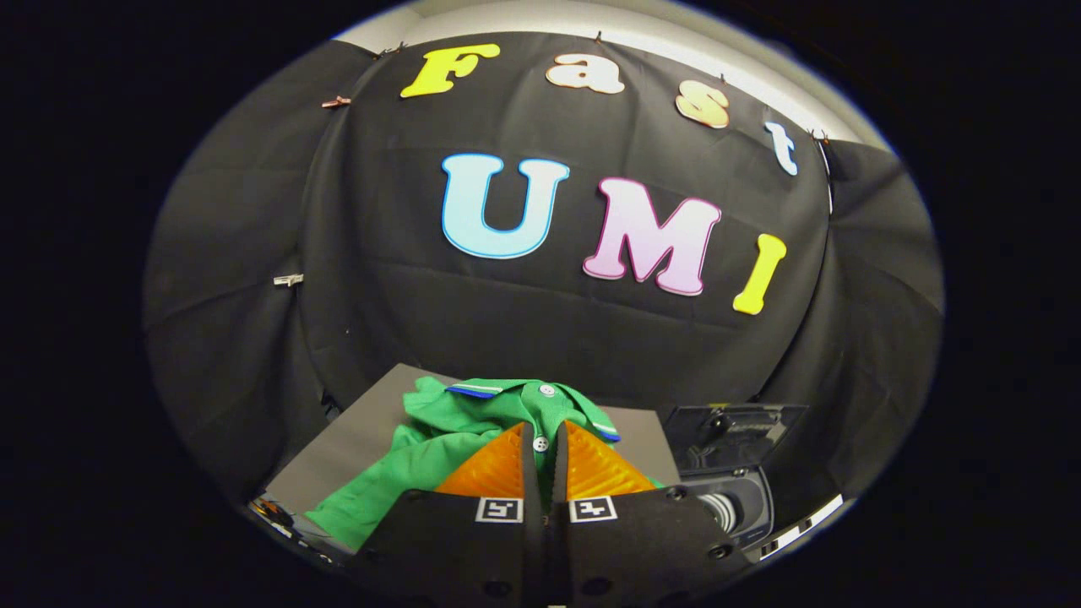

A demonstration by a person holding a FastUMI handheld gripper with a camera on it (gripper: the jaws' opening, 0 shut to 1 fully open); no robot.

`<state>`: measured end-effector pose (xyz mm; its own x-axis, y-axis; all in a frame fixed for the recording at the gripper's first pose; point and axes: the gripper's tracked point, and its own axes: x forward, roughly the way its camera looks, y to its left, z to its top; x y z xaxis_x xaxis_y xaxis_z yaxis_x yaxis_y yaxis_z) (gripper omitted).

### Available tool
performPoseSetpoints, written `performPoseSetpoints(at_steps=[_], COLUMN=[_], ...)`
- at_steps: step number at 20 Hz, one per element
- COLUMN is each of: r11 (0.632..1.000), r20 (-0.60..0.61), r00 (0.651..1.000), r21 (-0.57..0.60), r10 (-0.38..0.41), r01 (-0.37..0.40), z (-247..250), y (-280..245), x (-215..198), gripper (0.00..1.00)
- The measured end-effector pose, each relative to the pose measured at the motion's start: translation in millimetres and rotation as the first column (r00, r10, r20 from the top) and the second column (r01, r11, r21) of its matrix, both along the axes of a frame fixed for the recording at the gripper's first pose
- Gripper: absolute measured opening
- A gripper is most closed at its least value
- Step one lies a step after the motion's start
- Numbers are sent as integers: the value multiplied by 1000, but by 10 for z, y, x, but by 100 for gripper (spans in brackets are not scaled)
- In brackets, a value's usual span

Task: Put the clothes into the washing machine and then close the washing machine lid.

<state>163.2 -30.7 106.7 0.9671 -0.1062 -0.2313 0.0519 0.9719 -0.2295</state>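
Gripper view: claw [542,441] nearly closed, pinching green shirt [439,447] placket on counter [355,439]; washing machine [735,498] beside shirt. Advice: lift high, clearing rim.

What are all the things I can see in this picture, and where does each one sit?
Polo shirt: one, green with a blue-and-white striped collar and white buttons, lying crumpled on the grey board, just ahead of the fingers and partly under them.
Board: one, grey, flat, under the shirt.
Washing machine: one, dark, beside the board; its lid stands raised behind the opening.
Booth wall: black cloth, behind everything.
Clips: a few, small, pinned on the cloth.
Gripper: one, its two fingers nearly together with a thin gap, shirt placket showing in the gap; whether they pinch the cloth cannot be told.
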Motion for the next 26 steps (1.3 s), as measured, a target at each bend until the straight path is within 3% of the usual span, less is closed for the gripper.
performPoseSetpoints(at_steps=[7, 15, 26], r11=[1000, 999, 997], r20=[67, 100, 72], r00=[998, 995, 995], r21=[22, 49, 38], r10=[7, -2, -69], r01=[-9, -3, 67], z=[362, 621, 244], y=[-485, -1636, -3125], x=[-115, -129, 42], gripper=[5, 5, 5])
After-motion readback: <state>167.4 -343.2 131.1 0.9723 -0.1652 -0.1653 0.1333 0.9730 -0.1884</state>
